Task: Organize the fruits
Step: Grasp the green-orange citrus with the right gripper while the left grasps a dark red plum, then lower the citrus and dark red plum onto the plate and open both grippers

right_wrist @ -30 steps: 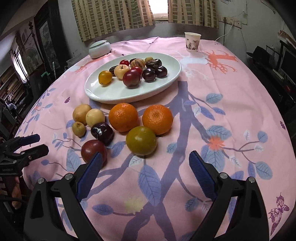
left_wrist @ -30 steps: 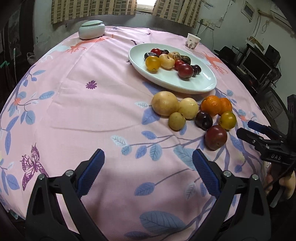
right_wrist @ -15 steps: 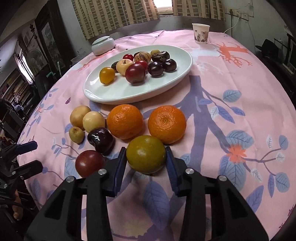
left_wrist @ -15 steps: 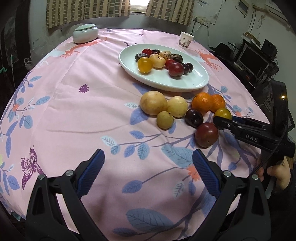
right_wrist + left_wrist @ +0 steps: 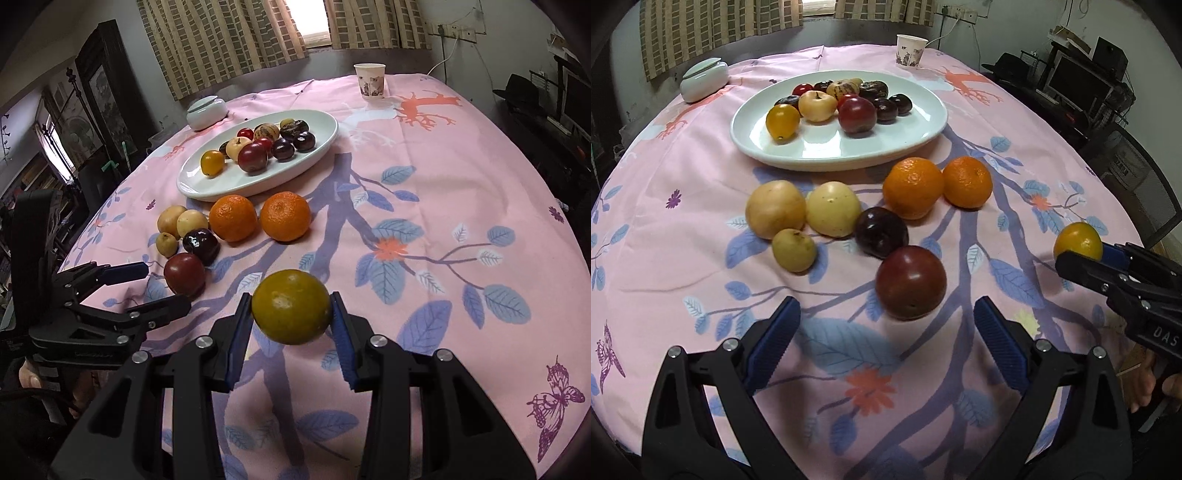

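Note:
My right gripper (image 5: 291, 306) is shut on a green-yellow citrus fruit (image 5: 291, 312) and holds it above the pink cloth; in the left wrist view this fruit (image 5: 1078, 242) shows at the far right. My left gripper (image 5: 884, 332) has wide jaws that are closing. A dark red plum (image 5: 910, 282) lies just at its tips, and the pads do not touch it. Beyond the plum lie a dark purple plum (image 5: 881, 232), two oranges (image 5: 912, 186), and three pale yellow fruits (image 5: 775, 208). A white oval plate (image 5: 831, 147) behind them holds several small fruits.
A paper cup (image 5: 910, 51) and a lidded white dish (image 5: 703, 79) stand at the table's far side. The round table's edge drops off near a dark chair (image 5: 1145, 192) at the right. A person's hand (image 5: 1145, 384) holds the right gripper's handle.
My right gripper shut on the green-yellow fruit and lifted it off the cloth, away from the oranges. My left gripper moved in toward the dark red plum.

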